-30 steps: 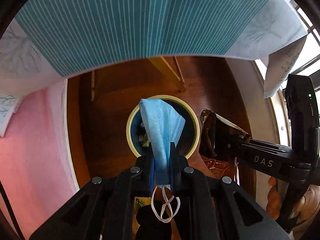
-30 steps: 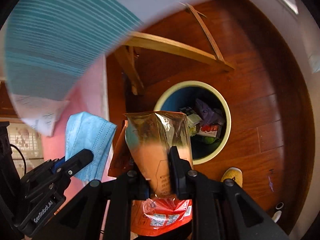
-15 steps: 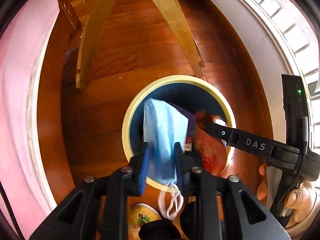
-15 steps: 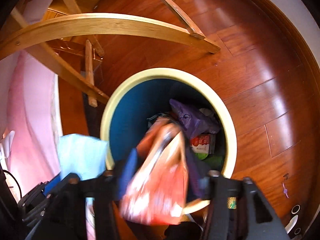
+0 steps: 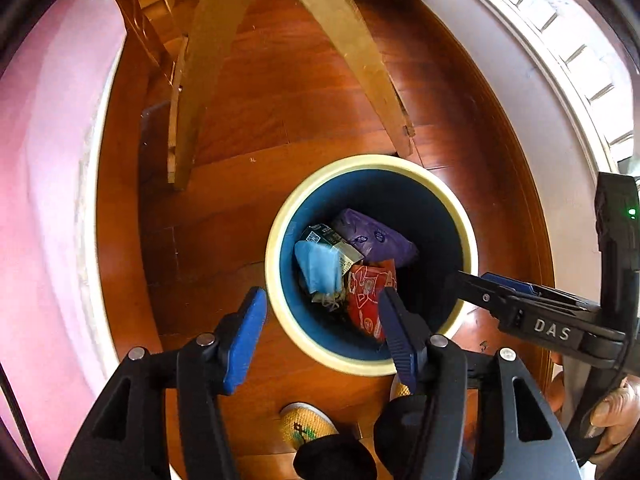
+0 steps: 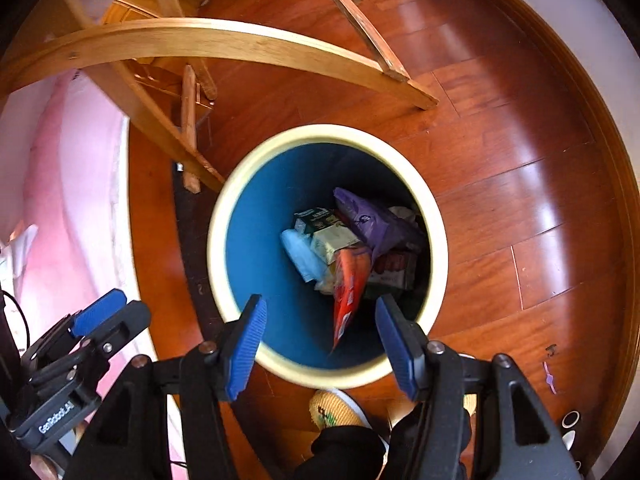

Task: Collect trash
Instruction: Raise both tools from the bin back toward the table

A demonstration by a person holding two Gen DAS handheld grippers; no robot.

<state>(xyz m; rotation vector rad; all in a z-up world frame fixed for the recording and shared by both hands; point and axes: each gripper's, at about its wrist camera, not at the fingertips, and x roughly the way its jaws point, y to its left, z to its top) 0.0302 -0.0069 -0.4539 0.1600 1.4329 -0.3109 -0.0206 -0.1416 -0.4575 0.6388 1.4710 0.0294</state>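
Observation:
A round bin with a cream rim [image 5: 372, 162] [image 6: 320, 132] and blue inside stands on the wood floor. In it lie a light blue face mask [image 5: 320, 266] [image 6: 300, 256], a red snack bag [image 5: 366, 296] [image 6: 348, 284], a purple bag [image 5: 372, 238] and a green-and-white carton [image 6: 320, 220]. My left gripper [image 5: 320, 300] [image 6: 104, 312] points down over the bin's near rim, its jaws opening with nothing between them. My right gripper [image 6: 320, 306] [image 5: 476, 280] hangs open over the bin from the right, holding nothing.
Curved wooden chair legs [image 5: 348, 40] [image 6: 200, 40] stand just beyond the bin. Pink cloth [image 5: 40, 160] hangs on the left and a white wall base [image 5: 520, 80] runs on the right. A slippered foot [image 5: 306, 420] is near the bin's front; a person's hand [image 5: 612, 412] holds the right gripper.
Both grippers came down over the bin and opened. The blue mask left my left gripper and the red snack bag left my right; both now lie in the bin.

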